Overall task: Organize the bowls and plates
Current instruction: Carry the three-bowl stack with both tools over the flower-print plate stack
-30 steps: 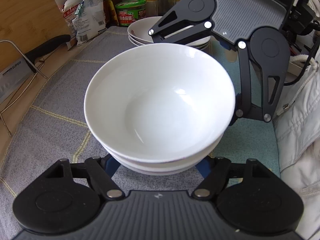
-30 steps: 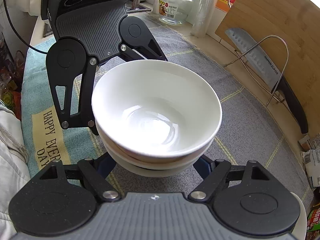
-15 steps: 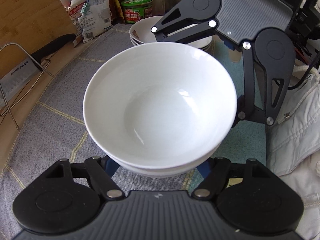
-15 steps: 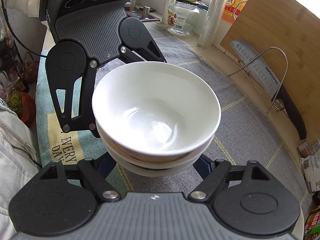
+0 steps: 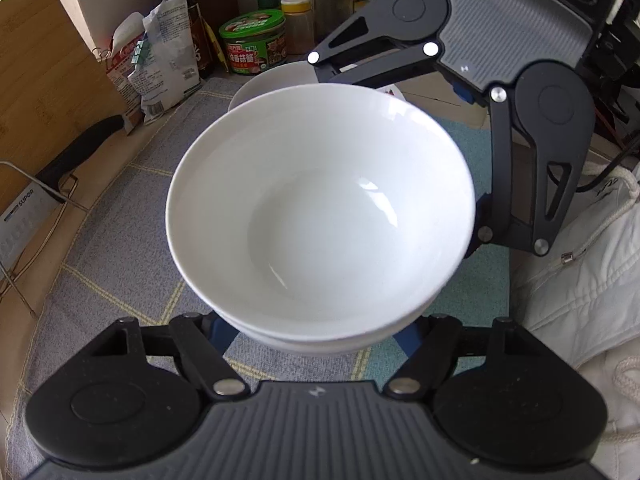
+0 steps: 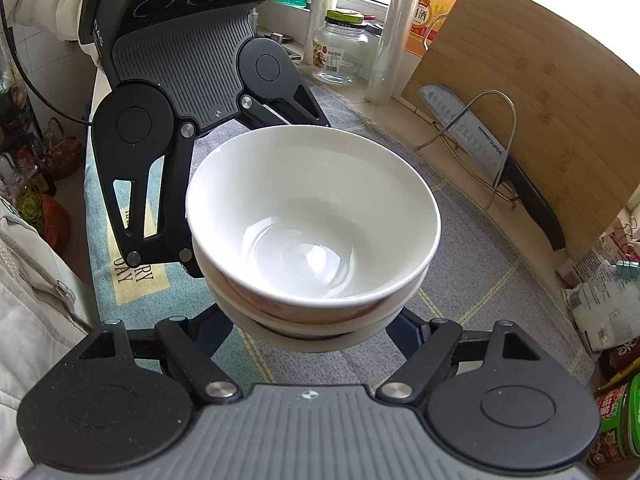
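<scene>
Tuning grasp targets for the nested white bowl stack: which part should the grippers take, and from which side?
Take the bowl stack low, on the lower bowl's outer wall under the flared rim, one gripper from each opposite side, as the left gripper and right gripper appear to now. The wall tapers downward, so the rim rests above the fingers; gripping the top bowl alone would likely split the stack.

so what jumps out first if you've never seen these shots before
A stack of white bowls fills the middle of both views, raised above the grey checked cloth. The left gripper and right gripper cradle it from opposite sides. A knife in a wire rack leans against the wooden cutting board by the wall.
</scene>
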A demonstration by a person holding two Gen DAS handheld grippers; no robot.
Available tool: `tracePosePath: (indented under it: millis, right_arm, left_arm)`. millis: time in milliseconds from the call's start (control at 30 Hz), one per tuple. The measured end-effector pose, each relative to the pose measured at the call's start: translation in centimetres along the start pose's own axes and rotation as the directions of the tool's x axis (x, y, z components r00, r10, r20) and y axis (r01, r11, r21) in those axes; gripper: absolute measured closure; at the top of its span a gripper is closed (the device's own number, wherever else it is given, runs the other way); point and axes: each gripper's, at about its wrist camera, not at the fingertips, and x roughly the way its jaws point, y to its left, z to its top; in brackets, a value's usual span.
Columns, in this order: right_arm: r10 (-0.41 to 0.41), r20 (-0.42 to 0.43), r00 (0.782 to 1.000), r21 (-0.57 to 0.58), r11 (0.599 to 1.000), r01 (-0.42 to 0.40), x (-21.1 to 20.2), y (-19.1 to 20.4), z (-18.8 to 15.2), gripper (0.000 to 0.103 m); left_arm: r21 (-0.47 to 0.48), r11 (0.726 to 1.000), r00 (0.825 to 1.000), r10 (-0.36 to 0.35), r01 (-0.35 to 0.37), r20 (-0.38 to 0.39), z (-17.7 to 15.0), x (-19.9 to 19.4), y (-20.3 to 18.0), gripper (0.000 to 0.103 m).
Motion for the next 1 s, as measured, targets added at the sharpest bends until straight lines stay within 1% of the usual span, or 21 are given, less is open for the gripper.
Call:
tracePosePath:
  millis: [200, 367, 567, 833, 1000]
  right_arm:
    - [-0.048, -0.006, 0.999, 0.041, 0.998, 0.049, -2.3, -2.0, -2.3, 0.017]
    - [-0.113, -0.004, 0.994, 0.065, 0.991, 0.113, -4.5, -3.9, -4.3, 0.017]
    - [-0.171, -0.028, 0.985, 0.083, 0.981, 0.173, -5.4, -6.2, -6.4, 0.017]
    - [-0.210, -0.050, 0.976, 0.117, 0.970, 0.215, -5.1, -8.4, -8.7, 0.017]
    - [-0.211, -0.068, 0.975, 0.131, 0.967, 0.219, -4.4, -9.4, -9.5, 0.017]
  left_arm:
    - [0.063, 0.998, 1.000, -0.011, 0.010, 0.025, 3.7, 1.3, -0.7, 0.027]
    - [0.121, 0.993, 0.999, -0.011, 0.004, 0.053, 7.0, 2.4, -0.8, 0.027]
    - [0.173, 0.985, 0.997, -0.015, 0.003, 0.069, 10.0, 4.6, -1.0, 0.027]
    - [0.214, 0.977, 0.998, -0.007, -0.005, 0.055, 12.0, 7.4, -0.7, 0.027]
    - [0.215, 0.977, 0.999, -0.013, 0.003, 0.045, 12.7, 8.6, -0.1, 0.027]
